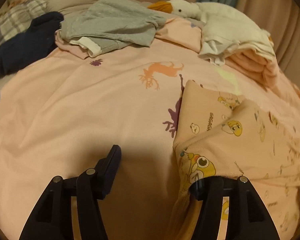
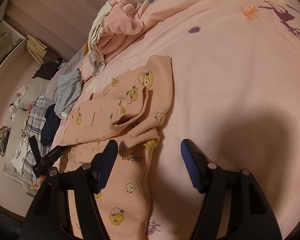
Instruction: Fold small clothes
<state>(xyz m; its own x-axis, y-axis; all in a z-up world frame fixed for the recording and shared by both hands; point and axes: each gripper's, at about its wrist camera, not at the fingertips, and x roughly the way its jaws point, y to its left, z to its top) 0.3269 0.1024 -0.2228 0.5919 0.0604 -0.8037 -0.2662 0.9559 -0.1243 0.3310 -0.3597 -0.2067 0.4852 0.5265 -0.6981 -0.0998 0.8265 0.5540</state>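
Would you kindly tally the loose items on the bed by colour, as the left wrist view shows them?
Pink cartoon-print garment: 1
Grey garment: 1
Navy garment: 1
White plush goose: 1
Pink folded blanket: 1
Total: 5

Peach-pink small garment [image 2: 130, 108] printed with yellow cartoon ducks and the word GAGAGA, lying partly folded on the pink bedspread [image 2: 220, 92]; one flap doubled over the middle, a sleeve or leg opening gaping dark near the fold; lower part stretched toward the camera. In the left wrist view, same garment [image 1: 226, 132] rumpled at right, edge draped over one finger
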